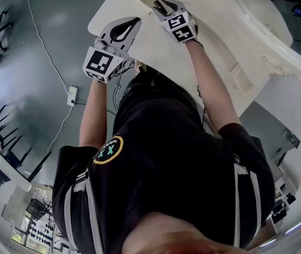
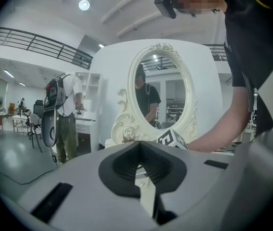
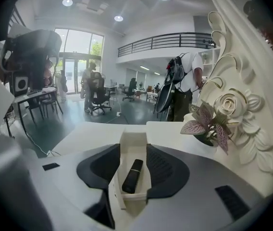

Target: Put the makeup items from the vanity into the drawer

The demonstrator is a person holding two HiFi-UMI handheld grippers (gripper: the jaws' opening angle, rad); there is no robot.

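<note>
R gripper (image 3: 134, 147) hung over the open drawer (image 3: 115, 179), jaws narrowly apart & gripping nothing. Black lipstick tube (image 3: 132, 175) lay in the drawer, below & btwn the jaws, clear of both pads. Small potted plant (image 3: 208, 125) stood on the white worktop (image 3: 98, 131), ahead-right of it. L gripper (image 2: 139, 143) was closed at the tips, empty, pointing toward the oval mirror (image 2: 163, 97).
</note>
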